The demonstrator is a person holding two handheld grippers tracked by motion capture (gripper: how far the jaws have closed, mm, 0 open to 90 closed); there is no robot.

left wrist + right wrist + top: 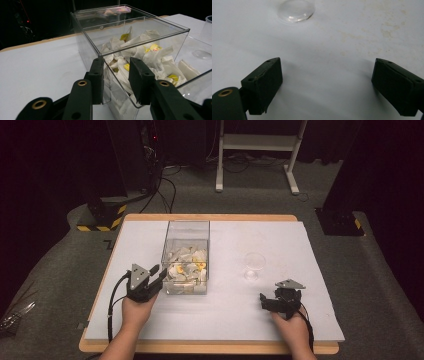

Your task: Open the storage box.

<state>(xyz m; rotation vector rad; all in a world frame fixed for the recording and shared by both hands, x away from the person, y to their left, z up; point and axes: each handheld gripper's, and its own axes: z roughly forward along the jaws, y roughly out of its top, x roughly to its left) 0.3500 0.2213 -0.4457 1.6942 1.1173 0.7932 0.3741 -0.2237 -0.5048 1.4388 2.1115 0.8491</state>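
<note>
- We see a clear plastic box [186,254] standing on the white table [225,315], left of the middle, partly filled with white tea-bag sachets [187,265], some with yellow tags.
- In the high view the left gripper [159,272] sits at the box's near left corner, held by the person's left hand [136,310].
- In the left gripper view, the left gripper [115,75] straddles the box [130,37] wall at that corner: one jaw stands outside the wall and the other inside, over the sachets [150,57]. The jaws are partly spread, with the wall between them; we cannot tell whether they press on it.
- A clear plastic cup [254,265] stands upright on the table to the right of the box, well apart from it.
- The right gripper [272,301], held in the right hand [292,327], hovers low over the table near the front right, just in front of the cup.
- In the right gripper view, the right gripper [327,87] has its jaws spread wide over bare white table [329,45], holding nothing, with the cup's base [295,10] ahead of it.
</note>
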